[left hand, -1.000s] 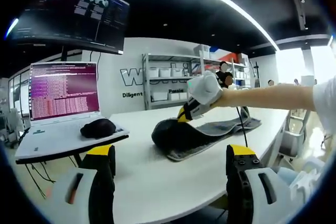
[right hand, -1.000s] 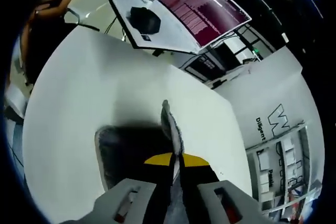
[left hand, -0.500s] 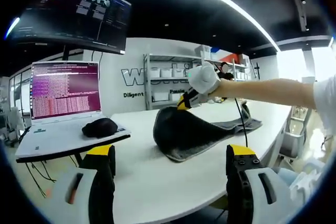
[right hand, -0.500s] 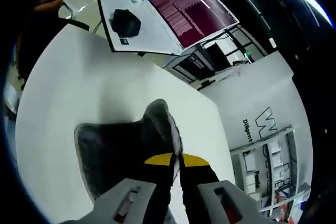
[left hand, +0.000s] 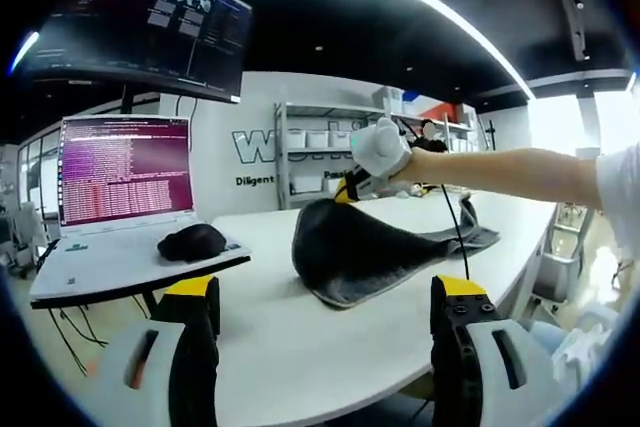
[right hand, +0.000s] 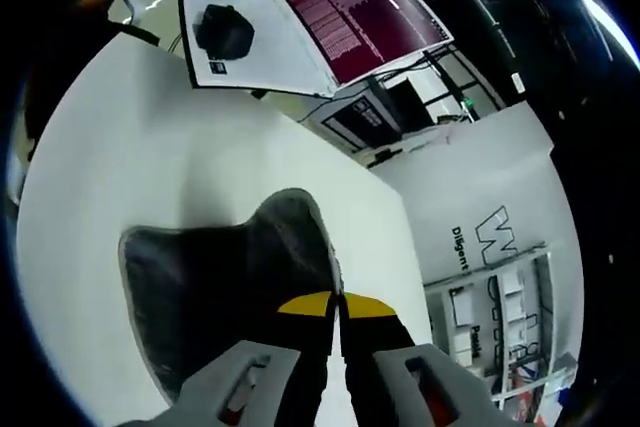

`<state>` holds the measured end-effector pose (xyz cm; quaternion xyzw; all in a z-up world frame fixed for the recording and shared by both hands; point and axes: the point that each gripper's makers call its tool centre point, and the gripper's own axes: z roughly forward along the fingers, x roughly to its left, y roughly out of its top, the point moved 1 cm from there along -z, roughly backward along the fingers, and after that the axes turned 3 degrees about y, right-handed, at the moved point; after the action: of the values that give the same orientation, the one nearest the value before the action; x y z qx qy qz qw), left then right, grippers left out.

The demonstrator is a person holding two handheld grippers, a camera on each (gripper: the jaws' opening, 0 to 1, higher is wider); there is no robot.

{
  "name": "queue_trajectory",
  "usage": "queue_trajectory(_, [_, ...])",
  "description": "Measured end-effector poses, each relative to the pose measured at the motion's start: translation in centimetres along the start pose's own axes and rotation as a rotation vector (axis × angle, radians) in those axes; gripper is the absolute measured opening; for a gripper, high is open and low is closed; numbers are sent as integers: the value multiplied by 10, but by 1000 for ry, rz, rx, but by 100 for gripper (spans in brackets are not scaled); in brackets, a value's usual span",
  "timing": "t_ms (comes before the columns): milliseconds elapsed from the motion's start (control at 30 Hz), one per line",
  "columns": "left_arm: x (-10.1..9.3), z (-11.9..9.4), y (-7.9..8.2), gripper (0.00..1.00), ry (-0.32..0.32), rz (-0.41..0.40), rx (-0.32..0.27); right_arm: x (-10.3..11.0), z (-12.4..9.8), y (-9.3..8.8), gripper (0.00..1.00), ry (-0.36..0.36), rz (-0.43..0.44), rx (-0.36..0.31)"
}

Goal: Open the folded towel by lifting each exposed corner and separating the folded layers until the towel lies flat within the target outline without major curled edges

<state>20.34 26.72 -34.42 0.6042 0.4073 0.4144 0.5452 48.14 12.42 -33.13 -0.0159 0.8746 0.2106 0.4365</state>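
R gripper [right hand: 337, 309] has its yellow-tipped jaws pressed together on the upper edge of the dark grey towel [right hand: 225, 292]; in the left gripper view the same R gripper [left hand: 352, 187], held by a person's hand [left hand: 383, 150], lifts one towel [left hand: 365, 252] corner off the white table [left hand: 290, 337], the rest trailing along the tabletop toward the far right edge; vs 1 s ago the lifted layer has opened out: then it was a narrow ridge seen edge-on in the right gripper view, now a broad dark flap spreads left of the jaws; in the left gripper view the hand has gone up and a bit left, and the fold, earlier a low hump, now stands as a taller sheet; L gripper [left hand: 325, 312] hovers low at the near table edge, jaws wide apart w/ nothing between, well apart from the towel, same as before; open laptop [left hand: 120, 182] w/ purple screen sits on a stand left of the table, a black mouse-like object [left hand: 189, 241] on its keyboard deck; both unmoved; laptop [right hand: 300, 32] also at top of right gripper view; target outline can't be made out
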Motion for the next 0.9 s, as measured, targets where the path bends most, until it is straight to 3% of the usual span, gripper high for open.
queue_trajectory(567, [1, -1, -1, 85, 1, -1, 2, -29, 10, -11, 0, -75, 1, 44])
queue_trajectory(900, [1, -1, -2, 85, 2, -1, 3, -36, 18, -15, 0, -105, -11, 72])
